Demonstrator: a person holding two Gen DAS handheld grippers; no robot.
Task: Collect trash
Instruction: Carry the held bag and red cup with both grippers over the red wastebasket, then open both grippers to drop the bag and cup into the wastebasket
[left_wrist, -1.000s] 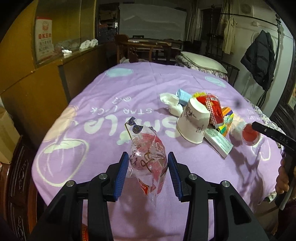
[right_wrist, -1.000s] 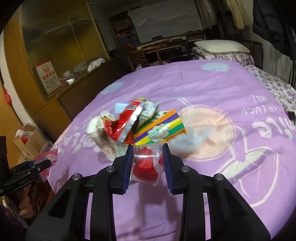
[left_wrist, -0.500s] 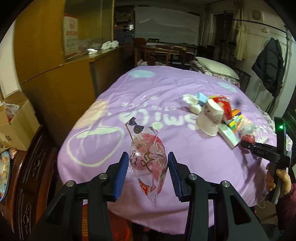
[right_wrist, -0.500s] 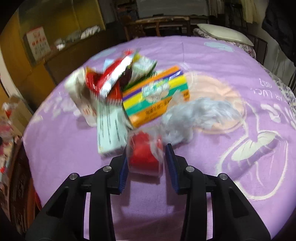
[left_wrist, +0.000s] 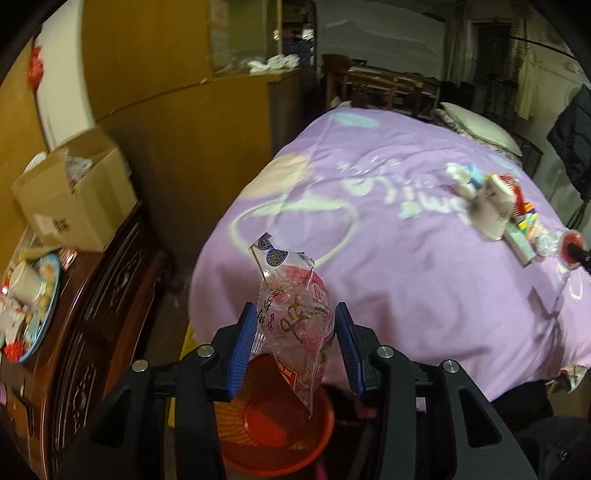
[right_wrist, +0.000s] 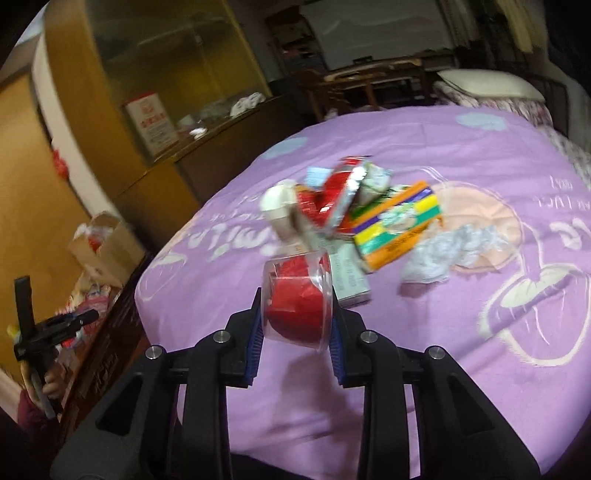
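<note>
Purple tablecloth (right_wrist: 424, 369), one trash pile (right_wrist: 354, 221), two grippers, left gripper (left_wrist: 295, 336), right gripper (right_wrist: 295, 325)

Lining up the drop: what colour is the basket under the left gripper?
Red basket, clearest in the left wrist view.

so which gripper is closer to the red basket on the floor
Left. The left gripper, holding the clear plastic wrapper, hangs directly above the red basket beside the table. The right gripper, gripping the clear cup, is over the purple tablecloth.
</note>
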